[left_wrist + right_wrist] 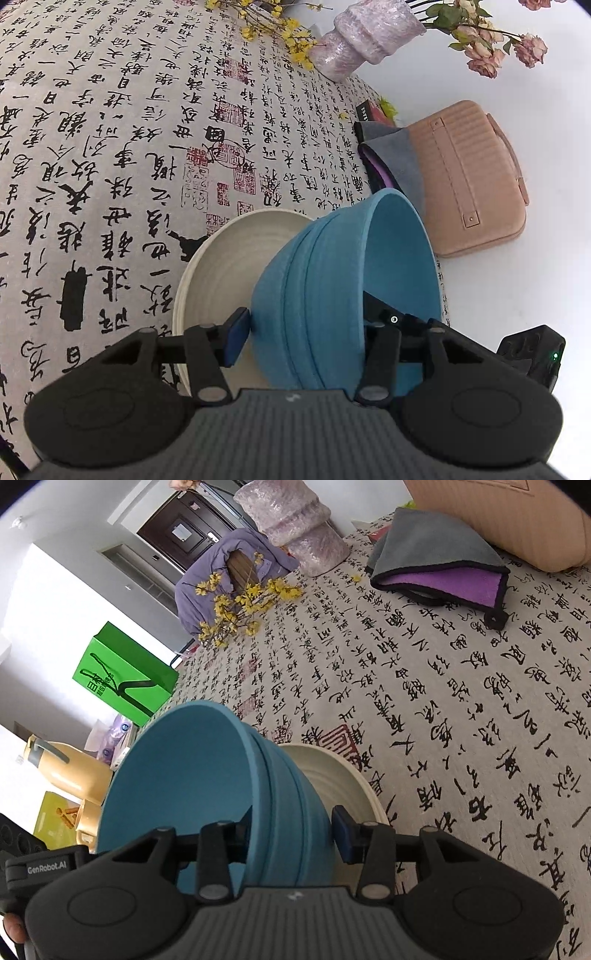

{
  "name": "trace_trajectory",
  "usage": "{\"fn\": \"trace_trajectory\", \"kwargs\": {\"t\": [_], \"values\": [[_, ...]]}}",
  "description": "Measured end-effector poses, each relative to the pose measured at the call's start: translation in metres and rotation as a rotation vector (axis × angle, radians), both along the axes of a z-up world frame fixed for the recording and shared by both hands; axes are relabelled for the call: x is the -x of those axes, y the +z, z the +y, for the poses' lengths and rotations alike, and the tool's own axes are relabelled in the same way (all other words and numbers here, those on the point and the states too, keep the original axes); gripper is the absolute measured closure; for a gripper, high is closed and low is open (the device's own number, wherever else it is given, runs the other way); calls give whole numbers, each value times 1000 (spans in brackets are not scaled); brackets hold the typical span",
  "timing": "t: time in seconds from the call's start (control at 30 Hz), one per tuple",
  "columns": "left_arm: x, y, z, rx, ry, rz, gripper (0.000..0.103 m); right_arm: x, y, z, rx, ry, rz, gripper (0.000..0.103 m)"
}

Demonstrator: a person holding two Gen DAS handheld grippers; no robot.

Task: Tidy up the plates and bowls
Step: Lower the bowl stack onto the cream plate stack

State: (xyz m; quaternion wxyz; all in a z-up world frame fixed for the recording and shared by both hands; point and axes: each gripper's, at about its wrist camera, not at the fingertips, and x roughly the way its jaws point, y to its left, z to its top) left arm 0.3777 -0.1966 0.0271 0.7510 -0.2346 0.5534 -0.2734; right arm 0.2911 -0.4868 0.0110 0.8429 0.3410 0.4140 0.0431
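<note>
A blue bowl point(325, 295) sits on a cream plate point(221, 266) on the calligraphy tablecloth. My left gripper point(306, 332) straddles the bowl's wall, one blue pad outside and one finger inside the rim; the jaws stand wide and the outer pad just touches the wall. In the right wrist view the same blue bowl point(229, 786) rests on the cream plate point(340, 782). My right gripper point(291, 830) straddles its wall the same way, the outer pad a little apart from it.
A wrapped vase point(365, 33) with flowers stands at the table's far side. A grey-purple cloth point(443, 561) and a tan case point(469, 177) lie near the table edge. A green bag point(122, 675) and a yellow jug point(66, 771) are off the table.
</note>
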Motion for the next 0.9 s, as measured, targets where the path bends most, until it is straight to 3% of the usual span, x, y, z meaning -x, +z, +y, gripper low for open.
{"fn": "trace_trajectory", "kwargs": {"t": [0.1,0.4,0.9], "values": [[2,1,1,-7,10,-7,49,-1,1,2,9,-1,-4,61],[19,14,15,-7,15,-50,36,12,20,7,53,3,-72,41],[82,51,44,7,30,-157,29,71,54,22,155,-19,-176,35]]}}
